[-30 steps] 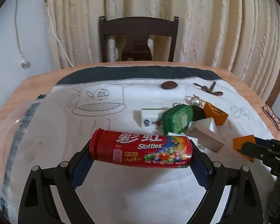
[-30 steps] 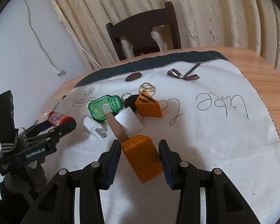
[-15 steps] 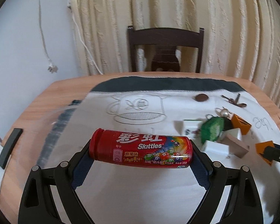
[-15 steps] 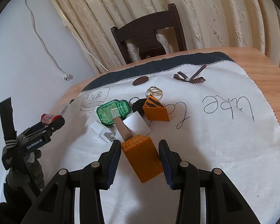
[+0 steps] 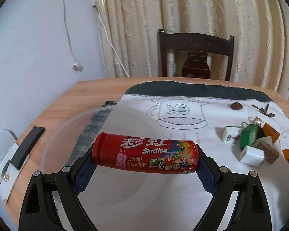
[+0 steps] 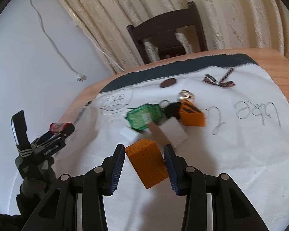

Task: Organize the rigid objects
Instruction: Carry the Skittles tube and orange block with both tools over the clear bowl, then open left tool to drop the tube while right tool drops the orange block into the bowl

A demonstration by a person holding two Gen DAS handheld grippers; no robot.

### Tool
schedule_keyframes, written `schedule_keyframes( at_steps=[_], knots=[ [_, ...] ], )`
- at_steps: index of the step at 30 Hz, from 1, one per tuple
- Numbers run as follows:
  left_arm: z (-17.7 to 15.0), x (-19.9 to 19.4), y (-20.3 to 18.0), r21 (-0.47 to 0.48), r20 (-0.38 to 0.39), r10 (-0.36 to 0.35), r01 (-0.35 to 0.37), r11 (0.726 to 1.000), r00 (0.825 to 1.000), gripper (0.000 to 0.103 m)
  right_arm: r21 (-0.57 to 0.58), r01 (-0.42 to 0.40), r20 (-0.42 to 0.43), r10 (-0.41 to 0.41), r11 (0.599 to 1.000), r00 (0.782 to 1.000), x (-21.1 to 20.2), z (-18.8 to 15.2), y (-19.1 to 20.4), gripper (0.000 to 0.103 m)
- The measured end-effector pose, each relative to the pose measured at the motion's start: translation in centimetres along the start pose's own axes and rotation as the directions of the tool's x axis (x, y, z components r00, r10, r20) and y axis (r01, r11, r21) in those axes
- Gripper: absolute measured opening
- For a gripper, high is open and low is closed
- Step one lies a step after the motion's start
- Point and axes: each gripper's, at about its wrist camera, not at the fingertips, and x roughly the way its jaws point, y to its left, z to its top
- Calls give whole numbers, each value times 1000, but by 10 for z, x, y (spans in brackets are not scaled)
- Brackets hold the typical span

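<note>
Both fingers [image 5: 84,170] against Skittles tube [image 5: 145,153]

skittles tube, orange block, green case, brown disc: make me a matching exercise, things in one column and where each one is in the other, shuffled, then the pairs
Things:
1. Skittles tube
2. orange block
3. green case
4. brown disc

Places:
A. alone on the white cloth near its dark far border
B. clamped end to end in the left claw, above the clear bowl
C. in the cluttered pile mid-cloth, beside a black item
D. between the fingers of the right claw, with gaps showing on both sides

Pairs: 1-B, 2-D, 3-C, 4-A
</note>
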Motion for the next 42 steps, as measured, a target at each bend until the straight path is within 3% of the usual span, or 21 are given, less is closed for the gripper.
schedule_keyframes(
  at_steps=[21,30,42],
  knots=[
    [-9,14,72,-120,-30,54,-58,991,998,93,-200,-133,-123,109,971,986,73,25,130,45],
    [-14,18,91,-168,-52,54,-62,984,997,93,-236,-165,-142,134,958,981,100,39,160,45],
    [-17,23,109,-255,-67,58,-73,964,996,94,-197,-197,-158,167,960,973,133,49,188,45]
  ],
)
